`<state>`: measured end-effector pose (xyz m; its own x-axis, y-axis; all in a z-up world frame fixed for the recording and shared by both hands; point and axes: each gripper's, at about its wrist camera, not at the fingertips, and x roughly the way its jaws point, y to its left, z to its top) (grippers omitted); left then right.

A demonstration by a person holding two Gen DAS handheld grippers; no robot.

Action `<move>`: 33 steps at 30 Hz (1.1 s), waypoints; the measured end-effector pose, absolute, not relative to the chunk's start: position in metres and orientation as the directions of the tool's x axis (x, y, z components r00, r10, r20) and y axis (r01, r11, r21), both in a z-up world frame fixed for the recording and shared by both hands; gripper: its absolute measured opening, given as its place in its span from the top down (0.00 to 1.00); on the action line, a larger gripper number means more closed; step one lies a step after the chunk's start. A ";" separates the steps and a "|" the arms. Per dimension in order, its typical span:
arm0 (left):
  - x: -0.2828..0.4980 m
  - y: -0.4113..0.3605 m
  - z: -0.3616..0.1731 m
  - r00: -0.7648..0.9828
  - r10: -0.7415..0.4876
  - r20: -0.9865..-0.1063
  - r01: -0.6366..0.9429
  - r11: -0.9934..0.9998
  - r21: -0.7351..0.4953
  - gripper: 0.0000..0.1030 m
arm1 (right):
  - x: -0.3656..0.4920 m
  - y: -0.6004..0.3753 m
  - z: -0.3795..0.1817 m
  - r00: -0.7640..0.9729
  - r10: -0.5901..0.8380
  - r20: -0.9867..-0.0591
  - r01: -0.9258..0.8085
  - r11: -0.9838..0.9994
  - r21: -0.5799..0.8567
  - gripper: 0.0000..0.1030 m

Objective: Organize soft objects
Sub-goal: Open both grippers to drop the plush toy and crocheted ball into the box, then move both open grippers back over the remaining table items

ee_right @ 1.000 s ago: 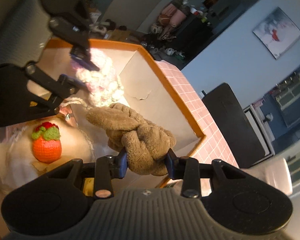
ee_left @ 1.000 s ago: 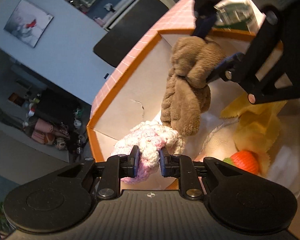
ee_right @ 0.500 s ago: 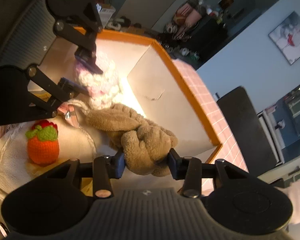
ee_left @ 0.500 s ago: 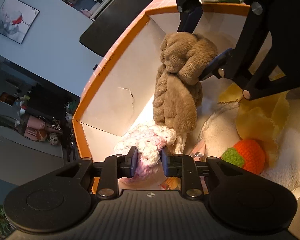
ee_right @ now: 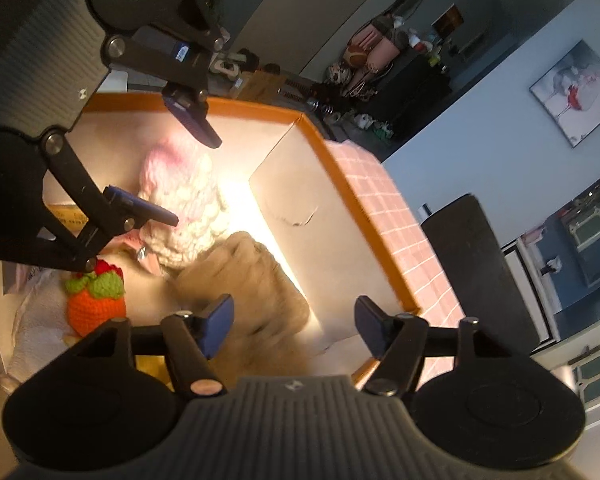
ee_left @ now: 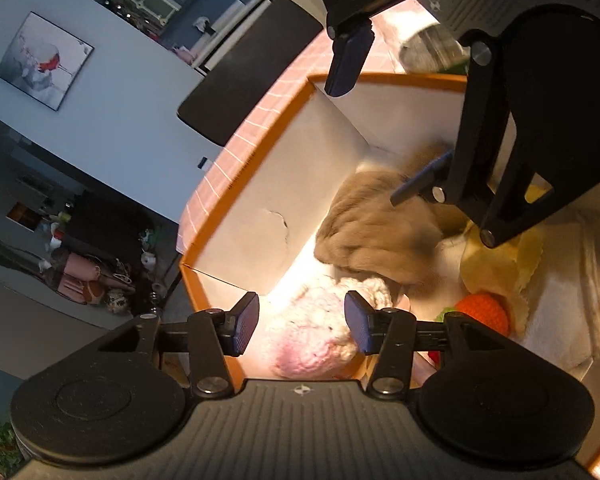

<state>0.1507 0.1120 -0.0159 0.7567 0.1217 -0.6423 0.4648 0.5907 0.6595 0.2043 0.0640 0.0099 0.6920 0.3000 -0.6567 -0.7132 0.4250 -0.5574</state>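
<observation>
**Fig.: Both soft toys let go inside the box**

L gripper [ee_left: 300, 322]: jaws have just been opening, now apart; pink-white knit [ee_left: 320, 332] lies between the pads but unpressed, resting on the box floor by the near corner. R gripper [ee_right: 294, 326]: jaws have likewise just been opening, now wide; brown plush [ee_right: 256, 280] sits below and between them, free, blurred as if settling, against the side wall. Both toys are inside the box [ee_left: 260, 200], just beside each other.

Handling (judged): both light, squashy, non-fragile. Knit: loops could snag a pad; take at the bulky middle. Plush: limp and knotted; take at the knot, or loose ends will trail.

Surroundings: orange crochet fruit [ee_right: 96, 304] w/ green top, yellow cloth [ee_left: 496, 264], white towel [ee_left: 560, 308], all further in. Obstacles: box walls are close to both toys, and the two grippers crowd each other over the same corner; the fruit is near the plush.
</observation>
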 end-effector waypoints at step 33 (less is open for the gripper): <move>0.043 0.075 0.036 0.910 -0.076 -0.407 0.280 0.837 0.470 0.43 | 0.084 -0.074 0.058 0.806 0.427 -0.411 -0.565 0.763 -0.316 0.28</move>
